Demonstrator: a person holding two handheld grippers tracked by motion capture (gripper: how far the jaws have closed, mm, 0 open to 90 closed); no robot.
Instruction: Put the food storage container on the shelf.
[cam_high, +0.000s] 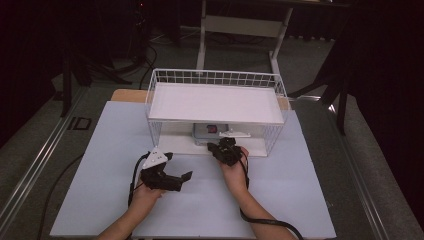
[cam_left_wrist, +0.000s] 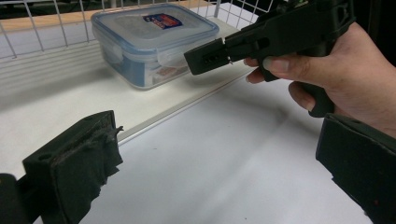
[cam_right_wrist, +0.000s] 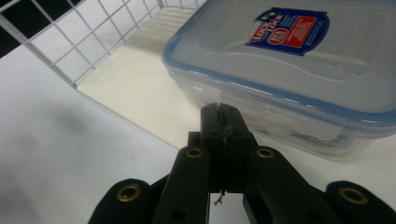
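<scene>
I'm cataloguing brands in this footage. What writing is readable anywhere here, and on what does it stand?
"LOCK & LOCK": white on the blue-and-red sticker on the clear food container lid; read with some doubt, as it is small.
The sticker's smaller print: too blurred to read.

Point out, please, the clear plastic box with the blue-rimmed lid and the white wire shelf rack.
clear plastic box (cam_right_wrist: 299, 60), right gripper view, on its lid.
white wire shelf rack (cam_high: 215, 78), high view, on its back rail.
</scene>
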